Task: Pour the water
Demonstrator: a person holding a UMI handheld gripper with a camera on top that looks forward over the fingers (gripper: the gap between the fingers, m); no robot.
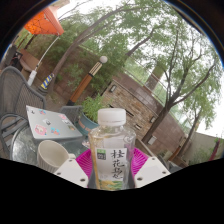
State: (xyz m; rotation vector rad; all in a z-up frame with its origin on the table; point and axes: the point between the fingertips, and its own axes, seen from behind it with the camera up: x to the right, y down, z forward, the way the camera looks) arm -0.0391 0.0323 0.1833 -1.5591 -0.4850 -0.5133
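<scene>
a clear bottle [111,148] with a white cap and a green label is held upright between the fingers [111,166], whose pink pads press on both its sides. a white cup [52,153] is seen on the table [30,140], just beside the bottle. the cap appears not yet removed and nothing is tilted, so pouring is judged not begun.

The tool [111,166] points level, both fingers clamping inward.
</scene>
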